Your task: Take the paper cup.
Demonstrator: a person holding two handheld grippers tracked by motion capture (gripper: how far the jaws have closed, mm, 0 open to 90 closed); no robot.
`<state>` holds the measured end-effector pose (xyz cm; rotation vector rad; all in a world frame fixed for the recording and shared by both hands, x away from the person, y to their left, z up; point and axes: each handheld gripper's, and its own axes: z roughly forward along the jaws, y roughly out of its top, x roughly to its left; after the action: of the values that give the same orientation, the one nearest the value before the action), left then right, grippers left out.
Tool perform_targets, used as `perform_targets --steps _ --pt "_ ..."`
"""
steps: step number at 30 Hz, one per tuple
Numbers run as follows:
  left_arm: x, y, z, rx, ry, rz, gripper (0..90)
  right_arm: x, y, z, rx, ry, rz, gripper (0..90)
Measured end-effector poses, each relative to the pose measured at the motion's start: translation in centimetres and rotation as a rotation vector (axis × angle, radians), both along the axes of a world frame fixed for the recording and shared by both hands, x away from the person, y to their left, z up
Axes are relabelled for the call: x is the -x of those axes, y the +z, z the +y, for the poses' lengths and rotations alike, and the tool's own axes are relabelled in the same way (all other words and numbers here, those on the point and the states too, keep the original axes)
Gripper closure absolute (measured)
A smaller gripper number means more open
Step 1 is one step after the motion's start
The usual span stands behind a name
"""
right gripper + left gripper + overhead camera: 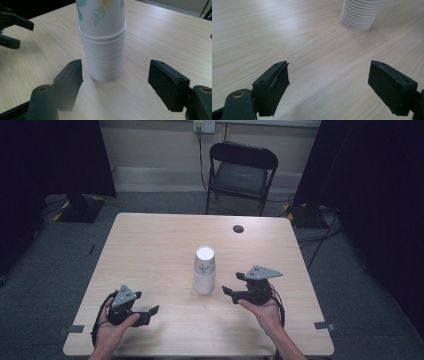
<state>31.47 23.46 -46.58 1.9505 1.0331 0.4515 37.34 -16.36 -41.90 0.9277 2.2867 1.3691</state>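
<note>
A stack of white paper cups [205, 270] stands upside down near the middle of the wooden table [150, 245]; the top cup carries a leaf print. My right gripper [231, 293] is held just right of the stack. In the right gripper view its jaws [116, 82] stand apart, the stack [105, 50] rises a little beyond them, and nothing lies between the pads. My left gripper [151, 313] rests at the front left of the table, open and empty [328, 82], and points toward the stack's ribbed base [359, 15].
A black folding chair [242, 170] stands behind the table's far edge. A small dark round hole [238, 228] sits in the tabletop at the back right. Dark curtains flank both sides, and cables run over the floor at the right.
</note>
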Motion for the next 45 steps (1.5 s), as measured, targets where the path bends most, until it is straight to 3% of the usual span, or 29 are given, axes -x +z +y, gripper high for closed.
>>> perform_targets --steps 6,13,20,26,45 --pt "0.1 0.0 0.0 -0.001 -0.002 -0.004 16.5 -0.7 1.0 1.3 -0.015 0.044 -0.015 26.6" --pt "0.1 0.0 -0.1 -0.006 -0.006 -0.004 16.5 -2.1 2.3 2.4 -0.024 0.038 -0.029 14.7" --pt "0.1 0.1 0.0 -0.002 -0.008 -0.006 16.5 -3.1 3.1 3.7 -0.025 0.07 -0.032 14.3" --pt "-0.1 0.0 -0.3 -0.009 -0.014 -0.002 16.5 -4.0 3.8 5.1 -0.04 0.09 -0.061 14.1" --pt "0.0 0.1 -0.3 -0.017 -0.025 -0.013 16.5 -6.4 3.1 7.8 -0.061 0.138 -0.07 18.7"
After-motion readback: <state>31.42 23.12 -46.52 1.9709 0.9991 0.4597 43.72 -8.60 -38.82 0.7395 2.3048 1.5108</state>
